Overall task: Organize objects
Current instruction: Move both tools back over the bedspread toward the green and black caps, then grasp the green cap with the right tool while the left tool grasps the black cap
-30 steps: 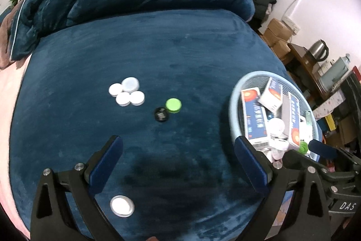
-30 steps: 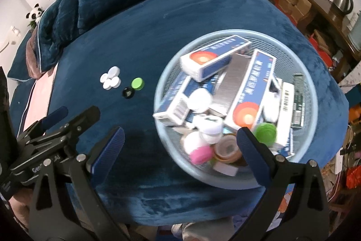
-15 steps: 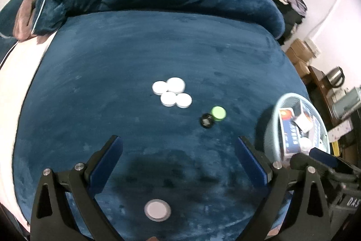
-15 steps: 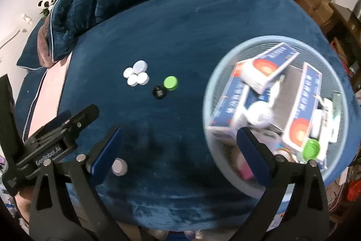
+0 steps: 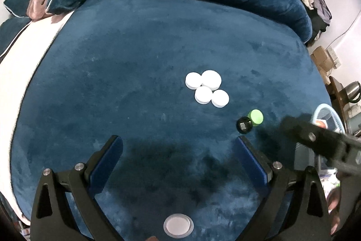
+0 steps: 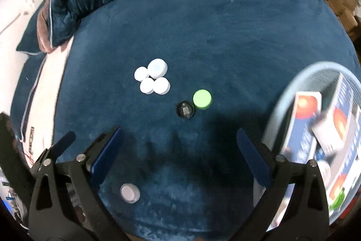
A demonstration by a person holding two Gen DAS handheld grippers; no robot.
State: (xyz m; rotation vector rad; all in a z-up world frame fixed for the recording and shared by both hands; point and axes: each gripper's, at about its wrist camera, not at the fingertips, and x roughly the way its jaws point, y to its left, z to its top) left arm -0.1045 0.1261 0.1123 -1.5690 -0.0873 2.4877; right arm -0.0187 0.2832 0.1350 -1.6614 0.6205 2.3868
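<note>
While both the left gripper (image 5: 178, 146) and right gripper (image 6: 178, 139) hover spread wide and empty above the blue blanket (image 5: 135, 60), four white caps (image 5: 207, 88) cluster near a green cap (image 5: 255, 117) touching a black cap (image 5: 243, 125), with the basket (image 6: 293, 87) at right.

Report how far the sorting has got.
Done: four white caps sit clustered on the blue blanket, with a green cap and a black cap paired beside them. In hand: nothing; left tool and right tool are open. Left: a lone grey-rimmed cap and the full basket.
</note>
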